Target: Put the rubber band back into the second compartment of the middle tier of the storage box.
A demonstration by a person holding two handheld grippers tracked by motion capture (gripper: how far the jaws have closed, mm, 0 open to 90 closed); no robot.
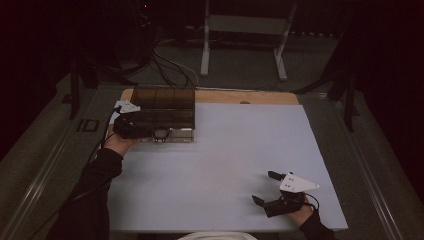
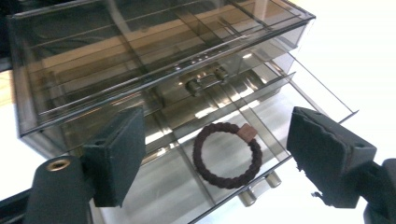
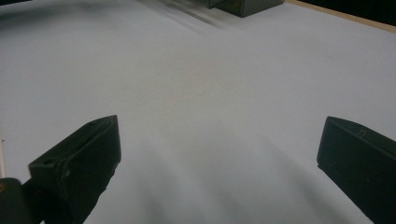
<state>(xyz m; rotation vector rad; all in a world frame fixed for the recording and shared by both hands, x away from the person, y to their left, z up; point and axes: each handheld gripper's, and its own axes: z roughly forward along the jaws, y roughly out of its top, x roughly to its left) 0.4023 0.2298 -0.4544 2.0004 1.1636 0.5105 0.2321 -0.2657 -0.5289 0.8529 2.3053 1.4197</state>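
Hair tie (image 2: 228,156), dark brown and braided with a small tan tag on its ring, is seen lying flat in the pulled-out lower drawer (image 2: 261,116) of a smoky clear plastic drawer box (image 2: 93,60); the tie rests in a middle compartment of that drawer, between thin clear dividers, and is touched by neither jaw. In the left gripper view the left gripper (image 2: 215,154) is held just above the open drawer with its two black jaws spread wide on either side of the tie; nothing is clamped, so the claw is released. Above the open drawer a second drawer with a small metal handle (image 2: 205,80) is seen pushed in; whether anything lies in it cannot be told through the tinted plastic; the top of the box is divided into several shallow compartments.

In the high view the drawer box (image 1: 162,112) is placed at the far left of a white table (image 1: 225,165), with the left gripper (image 1: 131,127) at its front left corner, held by a hand in a dark sleeve; the right gripper (image 1: 265,187) is held low over the bare table near the right front edge, well apart from the box; its jaws are spread wide and nothing is grasped, as the right gripper view also shows.
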